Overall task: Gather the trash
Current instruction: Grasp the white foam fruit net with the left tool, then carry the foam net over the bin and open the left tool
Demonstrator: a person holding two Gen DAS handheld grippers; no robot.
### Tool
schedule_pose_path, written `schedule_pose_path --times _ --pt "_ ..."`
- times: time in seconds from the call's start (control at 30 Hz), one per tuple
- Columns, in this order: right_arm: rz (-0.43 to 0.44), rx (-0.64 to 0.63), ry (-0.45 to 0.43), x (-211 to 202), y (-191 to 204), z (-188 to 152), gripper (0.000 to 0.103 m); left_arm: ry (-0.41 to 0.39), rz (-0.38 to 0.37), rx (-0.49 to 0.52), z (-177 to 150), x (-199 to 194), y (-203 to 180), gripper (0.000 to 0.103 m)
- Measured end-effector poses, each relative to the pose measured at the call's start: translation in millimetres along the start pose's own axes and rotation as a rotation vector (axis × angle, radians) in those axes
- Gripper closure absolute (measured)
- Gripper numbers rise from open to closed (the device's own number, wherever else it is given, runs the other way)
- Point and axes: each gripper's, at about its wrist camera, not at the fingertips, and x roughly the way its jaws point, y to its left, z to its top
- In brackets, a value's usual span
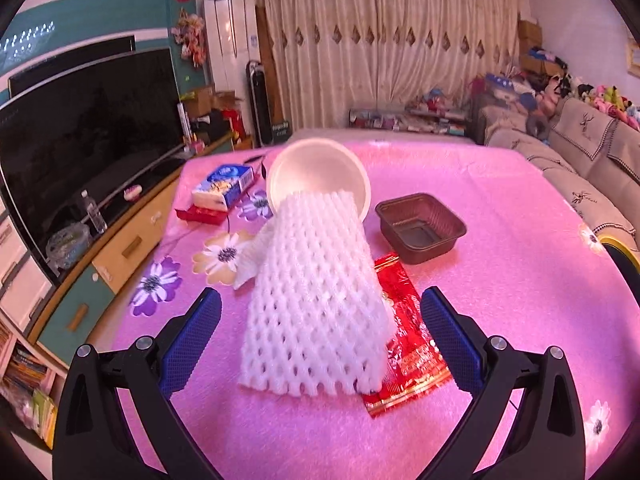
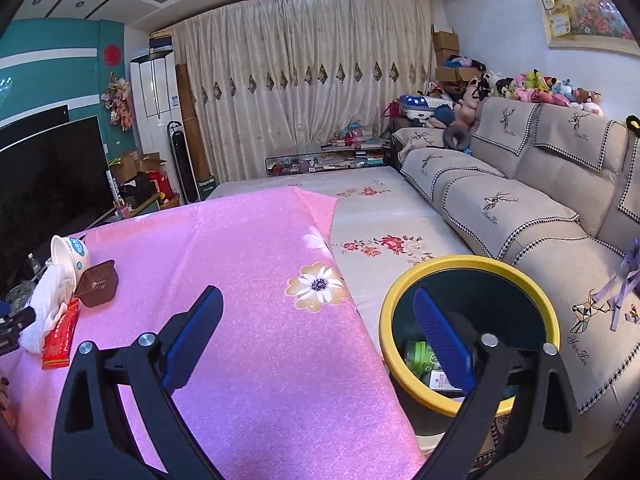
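In the left wrist view a white foam fruit net (image 1: 316, 304) lies on the pink tablecloth (image 1: 500, 240), leaning on a tipped white paper bowl (image 1: 316, 176) and partly covering a red wrapper (image 1: 408, 344). A brown plastic tray (image 1: 420, 226) sits to the right. My left gripper (image 1: 320, 340) is open, its fingers on either side of the net. My right gripper (image 2: 316, 340) is open and empty at the table's right edge, beside a yellow-rimmed bin (image 2: 468, 332) holding some trash. The net (image 2: 48, 300), bowl (image 2: 70, 256), tray (image 2: 98, 284) and wrapper (image 2: 60, 340) show at the right wrist view's far left.
A tissue box (image 1: 224, 186) and a small red packet (image 1: 200, 214) lie at the table's far left. A TV (image 1: 80, 136) on a low cabinet stands to the left. A beige sofa (image 2: 540, 216) runs along the right, behind the bin.
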Motion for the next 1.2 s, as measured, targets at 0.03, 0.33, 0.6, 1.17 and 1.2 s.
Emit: schedule_pose_path --times 0.03,0.33,0.6,1.17,1.2 --pt "0.000 0.000 -0.001 0.1 0.0 0.1 0.012 0.023 -0.009 -0.011 2.0 7.1 1.2 0.006" --pt "0.005 0.007 0.006 1.8 0.1 1.4 0.012 0.125 -0.093 -0.090 4.9 41.5 19.4 0.038" --pt "0.011 0.011 0.009 3.6 0.5 2.2 0.012 0.095 -0.127 -0.101 6.5 26.2 28.5 0.081" --pt "-0.028 0.060 -0.072 -29.8 -38.5 3.5 0.012 -0.022 -0.242 0.063 31.5 -76.2 -40.7 0.081" --pt "-0.057 0.064 -0.084 -35.9 -48.1 4.2 0.012 -0.020 -0.265 0.083 33.1 -76.4 -54.0 0.081"
